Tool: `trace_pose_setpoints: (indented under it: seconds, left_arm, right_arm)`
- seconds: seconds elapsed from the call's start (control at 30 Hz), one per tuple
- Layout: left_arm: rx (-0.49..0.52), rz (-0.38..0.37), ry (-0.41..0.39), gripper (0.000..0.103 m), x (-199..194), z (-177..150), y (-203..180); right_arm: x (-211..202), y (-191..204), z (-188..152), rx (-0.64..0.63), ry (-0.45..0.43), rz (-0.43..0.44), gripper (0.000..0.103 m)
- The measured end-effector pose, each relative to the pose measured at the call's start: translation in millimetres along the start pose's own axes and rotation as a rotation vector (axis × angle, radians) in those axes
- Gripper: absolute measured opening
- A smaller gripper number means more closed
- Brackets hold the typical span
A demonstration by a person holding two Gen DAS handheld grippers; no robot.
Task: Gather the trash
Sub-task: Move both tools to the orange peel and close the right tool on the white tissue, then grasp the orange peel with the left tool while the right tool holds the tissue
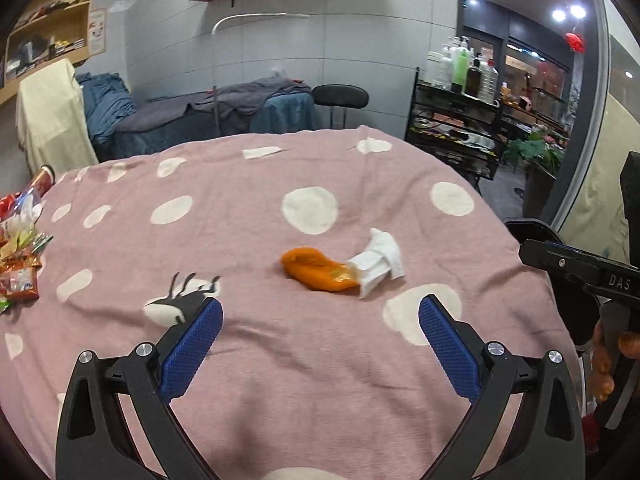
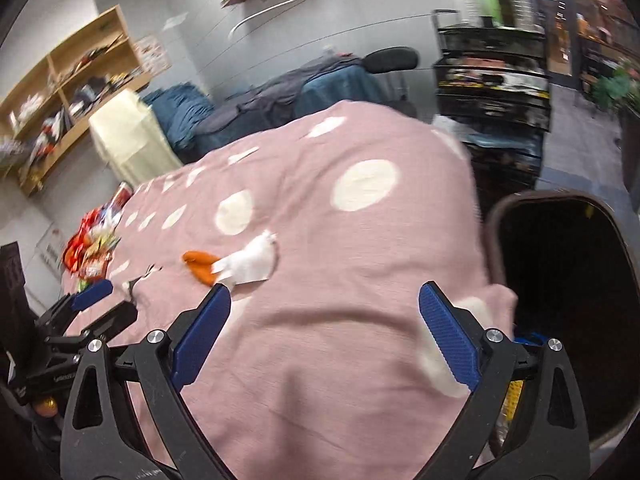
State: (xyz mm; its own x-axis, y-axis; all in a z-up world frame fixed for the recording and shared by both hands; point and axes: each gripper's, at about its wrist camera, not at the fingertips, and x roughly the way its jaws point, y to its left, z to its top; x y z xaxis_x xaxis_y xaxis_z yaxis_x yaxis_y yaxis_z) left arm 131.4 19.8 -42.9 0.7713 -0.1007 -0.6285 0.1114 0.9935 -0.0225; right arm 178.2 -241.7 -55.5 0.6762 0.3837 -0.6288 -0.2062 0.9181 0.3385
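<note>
An orange peel (image 1: 316, 270) lies on the pink dotted cloth (image 1: 248, 216), touching a crumpled white tissue (image 1: 378, 260) on its right. My left gripper (image 1: 320, 312) is open and empty, just short of both. In the right wrist view the peel (image 2: 200, 266) and tissue (image 2: 252, 262) lie ahead to the left. My right gripper (image 2: 324, 308) is open and empty over the cloth's near edge. A dark trash bin (image 2: 560, 300) stands open at the table's right side. Several snack wrappers (image 1: 18, 256) are piled at the far left edge.
A red can (image 1: 42, 178) stands behind the wrappers. The right gripper's body (image 1: 580, 272) shows at the right edge of the left wrist view. Beyond the table are a draped bed (image 1: 224, 108), a stool (image 1: 340, 98) and a black cart with bottles (image 1: 460, 92).
</note>
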Motion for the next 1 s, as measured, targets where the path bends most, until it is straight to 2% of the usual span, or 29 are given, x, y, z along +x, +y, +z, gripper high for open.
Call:
trace_pose_setpoints:
  seconds: [0.1,0.27,0.43,0.53,0.6,0.67,0.7,0.77,0.93,1.0]
  left_arm:
    - [-0.034,0.022,0.018,0.097,3,-1,20]
    - [-0.065,0.014,0.044,0.097,9,-2,34]
    - [-0.069,-0.004,0.070,0.097,19,-1,37]
    - [-0.038,-0.005,0.093,0.096,26,0,33]
    - [-0.013,-0.002,0.109,0.095,32,2,29]
    - [0.016,0.000,0.120,0.095,37,5,24]
    - [0.030,0.002,0.123,0.094,39,6,22]
    - [0.057,0.006,0.136,0.094,46,11,18]
    - [0.105,0.012,0.173,0.088,69,24,8]
    - [0.125,0.009,0.204,0.082,85,30,4]
  right_arm:
    - [19,22,6,-0.058,0.051,0.039,0.094]
    - [52,47,17,-0.070,0.142,0.112,0.094]
    - [95,72,28,-0.096,0.231,0.067,0.092]
    - [120,75,34,-0.094,0.299,0.043,0.077]
    - [136,76,33,-0.091,0.361,0.047,0.072]
    - [146,73,30,-0.075,0.396,0.044,0.041]
    - [146,71,28,-0.065,0.395,0.046,0.035]
    - [141,69,26,-0.058,0.362,0.072,0.013]
    - [113,65,26,-0.050,0.217,0.049,0.009]
    - [101,65,26,-0.049,0.160,0.025,0.009]
